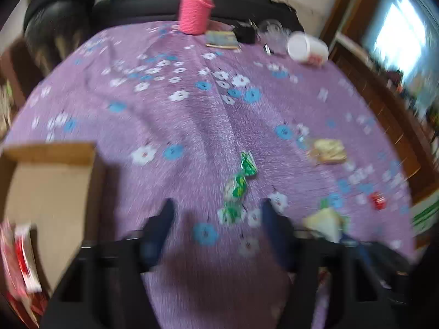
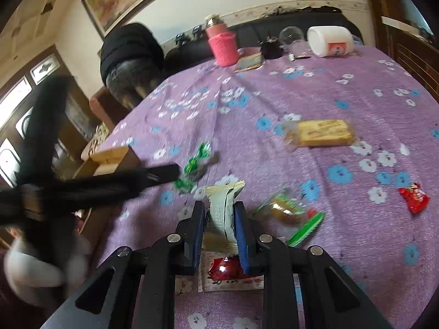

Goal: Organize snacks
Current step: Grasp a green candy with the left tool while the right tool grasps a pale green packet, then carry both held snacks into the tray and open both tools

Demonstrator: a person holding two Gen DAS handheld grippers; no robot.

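Observation:
A purple flowered cloth (image 1: 178, 115) carries scattered snacks. My left gripper (image 1: 218, 213) is open just above it, and a string of green candy packets (image 1: 238, 186) lies at and beyond its fingertips, untouched. A cardboard box (image 1: 49, 181) with a red-and-white packet (image 1: 19, 255) inside sits to its left. My right gripper (image 2: 219, 205) is shut on a cream wrapped snack (image 2: 223, 211), above a red-and-white packet (image 2: 230, 274). In the right wrist view the left gripper (image 2: 164, 174) is a black blur beside the green candy packets (image 2: 196, 164).
A yellow cake packet (image 2: 323, 133), a green-edged packet (image 2: 288, 211) and a red candy (image 2: 414, 197) lie on the cloth. A pink knit-sleeved bottle (image 2: 223, 46), a glass jar (image 2: 292, 37) and a tipped white cup (image 2: 330, 41) stand at the far edge. Wooden furniture (image 1: 384, 104) borders the right.

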